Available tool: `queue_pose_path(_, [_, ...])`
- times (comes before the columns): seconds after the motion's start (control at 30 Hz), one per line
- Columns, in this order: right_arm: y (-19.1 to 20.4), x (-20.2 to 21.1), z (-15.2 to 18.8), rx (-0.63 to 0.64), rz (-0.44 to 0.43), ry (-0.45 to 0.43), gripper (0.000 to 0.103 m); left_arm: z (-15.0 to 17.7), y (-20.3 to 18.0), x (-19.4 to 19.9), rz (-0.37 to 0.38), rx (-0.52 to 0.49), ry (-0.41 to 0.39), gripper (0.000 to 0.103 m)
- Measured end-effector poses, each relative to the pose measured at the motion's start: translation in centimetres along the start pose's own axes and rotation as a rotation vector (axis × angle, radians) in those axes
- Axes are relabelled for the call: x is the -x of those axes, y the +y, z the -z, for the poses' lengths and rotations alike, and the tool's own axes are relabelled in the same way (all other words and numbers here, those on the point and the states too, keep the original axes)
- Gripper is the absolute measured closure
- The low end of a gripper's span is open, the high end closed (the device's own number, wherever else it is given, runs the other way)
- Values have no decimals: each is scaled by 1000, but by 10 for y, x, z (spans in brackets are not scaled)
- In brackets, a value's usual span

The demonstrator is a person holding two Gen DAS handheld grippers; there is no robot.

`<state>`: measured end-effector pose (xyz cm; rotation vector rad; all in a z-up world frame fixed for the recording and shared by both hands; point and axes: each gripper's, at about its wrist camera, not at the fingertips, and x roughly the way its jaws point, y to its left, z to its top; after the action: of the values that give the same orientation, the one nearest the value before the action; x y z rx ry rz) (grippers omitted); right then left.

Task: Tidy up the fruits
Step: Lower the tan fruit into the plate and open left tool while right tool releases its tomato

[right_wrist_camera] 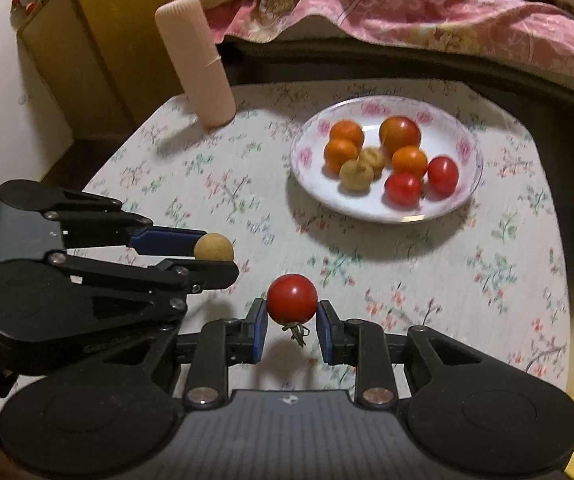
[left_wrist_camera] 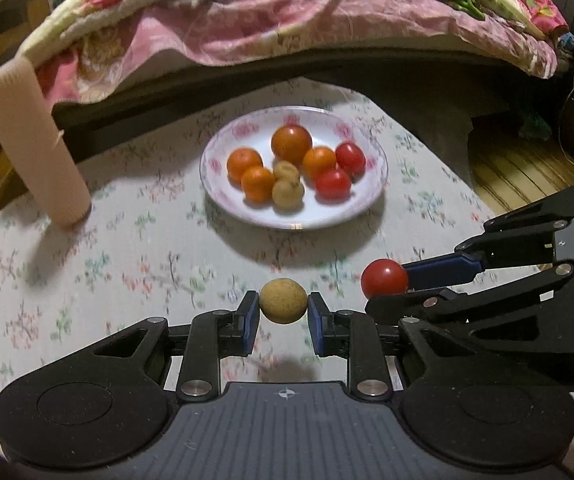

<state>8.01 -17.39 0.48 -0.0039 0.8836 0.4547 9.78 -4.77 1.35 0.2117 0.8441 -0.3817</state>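
Note:
My left gripper (left_wrist_camera: 283, 306) is shut on a small tan speckled fruit (left_wrist_camera: 283, 301), held above the flowered tablecloth. Beside it on the right, my right gripper (right_wrist_camera: 292, 316) is shut on a red cherry tomato (right_wrist_camera: 292, 298) whose green stem hangs down. Each gripper shows in the other's view: the tomato (left_wrist_camera: 384, 279) at right, the tan fruit (right_wrist_camera: 213, 247) at left. Ahead on the table sits a white flowered plate (left_wrist_camera: 243, 208) (right_wrist_camera: 367, 210) holding several orange fruits, two tan fruits and two red tomatoes.
A tall pale pink ribbed cylinder (left_wrist_camera: 31, 136) (right_wrist_camera: 197, 60) stands at the table's far left. A bed with a pink flowered quilt (left_wrist_camera: 287, 20) runs behind the table. A yellow-brown cabinet (right_wrist_camera: 99, 52) stands at the far left, and wooden floor (left_wrist_camera: 519, 172) shows on the right.

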Motion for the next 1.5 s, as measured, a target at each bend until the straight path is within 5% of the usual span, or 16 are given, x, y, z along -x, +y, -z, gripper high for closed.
queue_pose_path(0.67, [-55,-39,-55,-15,70,-31,74,-56,10,-56,-8,-9,-26,71])
queue_pose_path(1.13, [-64,-61,-64,9,95,-25,74,-59,18,-82,-35,-7,-12,70])
queue_pose_path(1.5, [-66,-61,-67,8,102,-34,72,-60,19,-79,-52,2,-16,60])
